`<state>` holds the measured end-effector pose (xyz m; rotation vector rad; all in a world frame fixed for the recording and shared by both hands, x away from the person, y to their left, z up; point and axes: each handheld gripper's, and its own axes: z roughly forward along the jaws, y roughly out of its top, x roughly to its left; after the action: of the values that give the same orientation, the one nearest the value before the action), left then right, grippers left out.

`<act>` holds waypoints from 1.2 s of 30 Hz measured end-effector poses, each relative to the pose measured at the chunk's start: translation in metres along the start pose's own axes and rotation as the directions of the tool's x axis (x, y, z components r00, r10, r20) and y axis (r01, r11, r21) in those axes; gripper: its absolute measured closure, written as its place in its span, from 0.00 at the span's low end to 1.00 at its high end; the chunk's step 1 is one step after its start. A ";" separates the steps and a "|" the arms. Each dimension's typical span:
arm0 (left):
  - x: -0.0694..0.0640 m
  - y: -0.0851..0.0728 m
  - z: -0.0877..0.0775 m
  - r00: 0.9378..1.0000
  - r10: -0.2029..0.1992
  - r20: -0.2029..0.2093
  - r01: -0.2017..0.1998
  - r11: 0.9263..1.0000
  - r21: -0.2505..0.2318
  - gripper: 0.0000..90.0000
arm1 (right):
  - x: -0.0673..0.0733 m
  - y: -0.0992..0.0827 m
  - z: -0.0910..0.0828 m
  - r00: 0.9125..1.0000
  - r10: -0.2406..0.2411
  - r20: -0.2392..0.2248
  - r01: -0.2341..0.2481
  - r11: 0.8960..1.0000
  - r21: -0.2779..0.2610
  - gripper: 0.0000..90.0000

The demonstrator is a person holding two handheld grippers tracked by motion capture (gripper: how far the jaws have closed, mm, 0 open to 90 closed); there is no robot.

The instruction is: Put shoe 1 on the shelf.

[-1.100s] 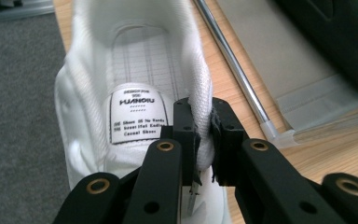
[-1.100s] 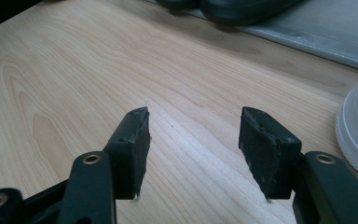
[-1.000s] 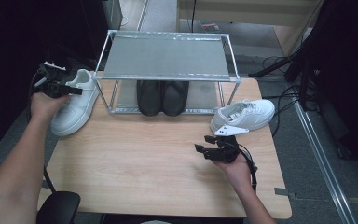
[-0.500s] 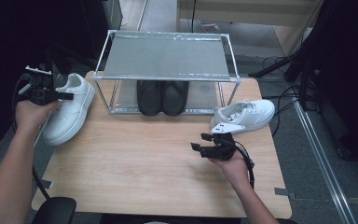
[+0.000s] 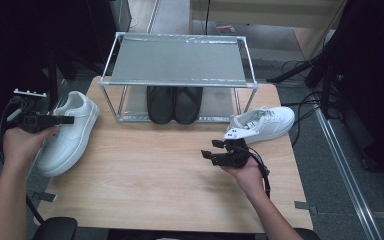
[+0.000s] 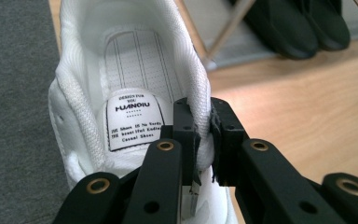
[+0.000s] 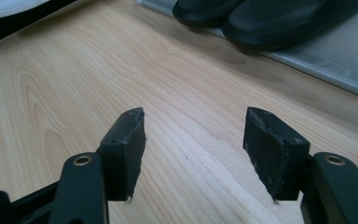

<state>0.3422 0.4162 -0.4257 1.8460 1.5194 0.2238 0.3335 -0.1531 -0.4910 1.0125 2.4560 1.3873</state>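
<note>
A white sneaker (image 5: 67,135) hangs over the table's left edge, toe end low and near me. My left gripper (image 5: 60,120) is shut on its heel collar; in the left gripper view the pads (image 6: 186,130) pinch the padded rim of the sneaker (image 6: 130,74) beside its printed insole label. A second white sneaker (image 5: 262,125) lies at the right, by the rack's front right leg. My right gripper (image 5: 209,152) hovers low over the bare wood in front of it, open; its pads (image 7: 126,149) stand apart with nothing between them.
A metal shoe rack (image 5: 180,60) stands at the back of the wooden table (image 5: 145,185). A pair of black shoes (image 5: 174,104) sits on its lower shelf; their toes (image 7: 261,18) appear in the right gripper view. Cables run across the floor at the right.
My left gripper has pulled the white sneaker leftward and toward me, away from the rack, so it now overhangs the table's left edge. The right gripper has barely moved.
</note>
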 end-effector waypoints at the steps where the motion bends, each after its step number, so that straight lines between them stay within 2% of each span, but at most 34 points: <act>1: -0.002 -0.003 -0.002 1.000 -0.002 0.001 0.002 1.000 -0.003 0.92 | 0.001 0.001 0.001 1.000 -0.002 -0.007 0.002 1.000 -0.001 0.45; 6: -0.019 -0.019 -0.011 1.000 -0.007 0.028 0.008 0.999 -0.038 0.92 | 0.001 0.003 0.003 1.000 -0.005 -0.016 0.005 1.000 -0.004 0.45; 9: -0.029 -0.023 -0.014 0.999 0.018 0.031 -0.017 1.000 -0.025 0.92 | 0.000 0.005 0.004 1.000 -0.005 -0.020 0.005 1.000 -0.007 0.45; 12: -0.036 -0.027 -0.018 0.999 0.017 0.039 -0.016 0.999 -0.031 0.92 | 0.000 0.007 0.006 1.000 -0.006 -0.024 0.005 1.000 -0.011 0.45; 17: -0.050 -0.032 -0.022 0.998 0.044 0.044 -0.043 0.999 -0.025 0.92 | 0.001 0.011 0.008 0.999 -0.013 -0.035 0.012 1.000 -0.014 0.45; 22: -0.067 -0.035 -0.025 0.995 0.073 0.073 -0.072 0.997 -0.019 0.92 | 0.000 0.014 0.010 0.999 -0.012 -0.036 0.011 1.000 -0.019 0.45; 24: -0.077 -0.035 -0.025 0.991 0.088 0.099 -0.086 0.996 -0.016 0.92 | 0.000 0.015 0.010 0.999 -0.011 -0.037 0.010 1.000 -0.022 0.45; 29: -0.097 -0.033 -0.020 0.982 0.137 0.129 -0.140 0.990 0.011 0.92 | 0.000 0.016 0.011 0.999 -0.014 -0.029 0.013 1.000 -0.021 0.45; 32: -0.110 -0.033 -0.015 0.978 0.172 0.121 -0.176 0.984 0.022 0.92 | 0.001 0.016 0.011 0.999 -0.013 -0.032 0.012 1.000 -0.023 0.45; 36: -0.126 -0.032 -0.005 0.965 0.209 0.157 -0.216 0.976 0.030 0.92 | 0.000 0.016 0.010 0.999 -0.012 -0.031 0.012 1.000 -0.026 0.45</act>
<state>0.2782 0.3055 -0.4036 2.0159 1.2327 0.1434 0.3455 -0.1402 -0.4834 0.9763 2.4554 1.4384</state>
